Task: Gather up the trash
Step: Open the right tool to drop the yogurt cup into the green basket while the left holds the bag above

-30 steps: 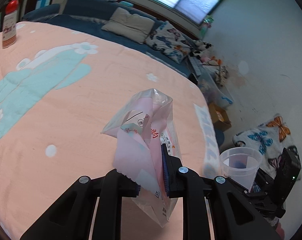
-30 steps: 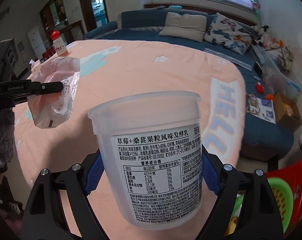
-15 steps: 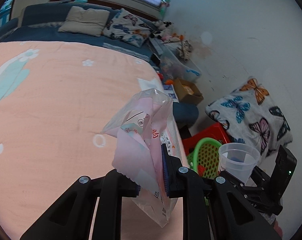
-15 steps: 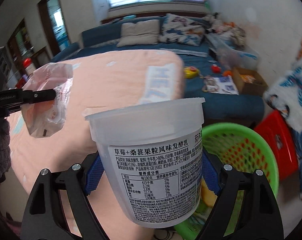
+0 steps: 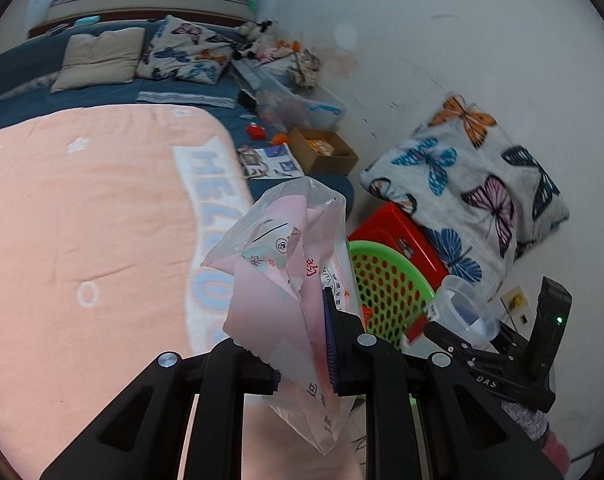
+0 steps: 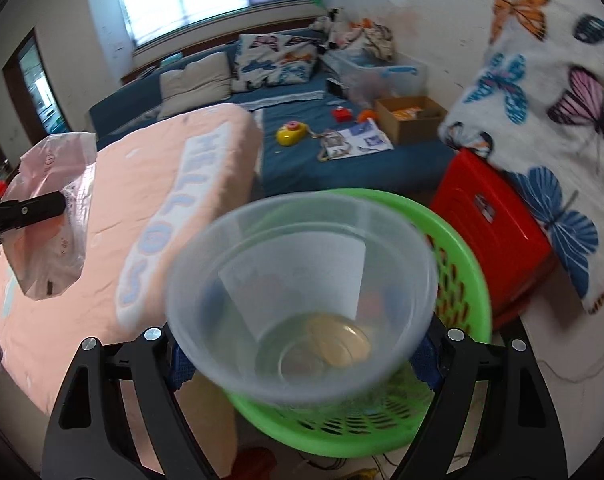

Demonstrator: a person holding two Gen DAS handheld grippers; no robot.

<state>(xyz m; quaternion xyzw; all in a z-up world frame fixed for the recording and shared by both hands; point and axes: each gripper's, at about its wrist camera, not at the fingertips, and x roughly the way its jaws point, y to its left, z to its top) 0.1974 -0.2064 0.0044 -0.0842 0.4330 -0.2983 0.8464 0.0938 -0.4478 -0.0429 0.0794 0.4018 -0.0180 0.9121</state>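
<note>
Mid-task: both trash items were picked up, neither was binned yet. Left gripper (image 5: 302,344) was clamped on a crumpled pink plastic wrapper (image 5: 286,280), held in the air over the edge of the pink blanket (image 5: 82,220), just short of the green basket (image 5: 385,280). Right gripper (image 6: 302,356) was closed around an empty clear yogurt tub (image 6: 302,300), tipped mouth toward the camera, directly above the green basket on the floor beside the red stool (image 6: 489,224). My read: the tub was about ready to drop, the wrapper needed to travel a bit further.

Count: 2 grippers, 2 trash items in hand (1 wrapper, 1 tub), 1 green basket, 1 red stool. Basket seemed to hold some stuff already; couldn't tell what.
</note>
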